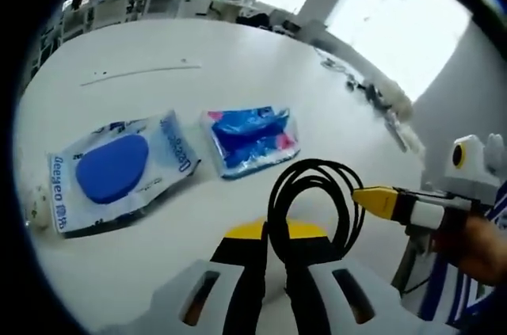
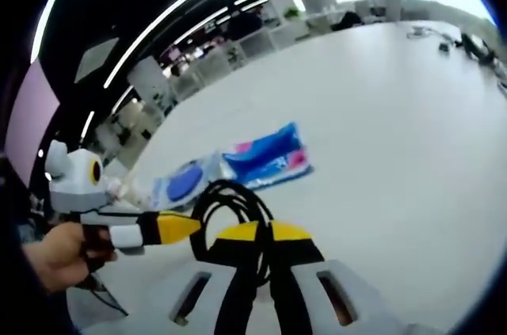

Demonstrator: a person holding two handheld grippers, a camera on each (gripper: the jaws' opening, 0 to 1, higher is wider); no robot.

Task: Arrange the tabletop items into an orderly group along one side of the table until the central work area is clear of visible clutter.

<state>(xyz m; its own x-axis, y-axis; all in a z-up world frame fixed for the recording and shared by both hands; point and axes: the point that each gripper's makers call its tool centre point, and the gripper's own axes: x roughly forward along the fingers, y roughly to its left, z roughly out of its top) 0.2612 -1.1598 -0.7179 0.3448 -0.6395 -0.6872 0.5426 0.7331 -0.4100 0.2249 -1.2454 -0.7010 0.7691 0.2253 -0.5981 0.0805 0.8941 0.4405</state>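
The black cable coil (image 1: 310, 200) is held above the bench (image 1: 238, 58), directly at the tips of the left gripper (image 1: 273, 260). The fingers of that gripper are clenched, with the lower part of the loop pinched between them. The loop rises forward from the fingers, so its plane roughly faces the camera.

The right gripper (image 1: 379, 199) enters from the right, and its yellow tip meets the right edge of the same loop. In the right gripper view, its fingers (image 2: 247, 287) are likewise drawn close together on the coil (image 2: 230, 208). The left gripper (image 2: 178, 228) reaches the loop from the left.

Two flat packets lie on the bench beyond the coil, just beside each other:

- the blue-disc packet (image 1: 119, 169), ahead and to the left of the left gripper;
- the blue-and-pink packet (image 1: 252, 138), nearly straight ahead.

A placement beside these packets is judged to require forward travel. The long axis of each packet runs obliquely across that path.
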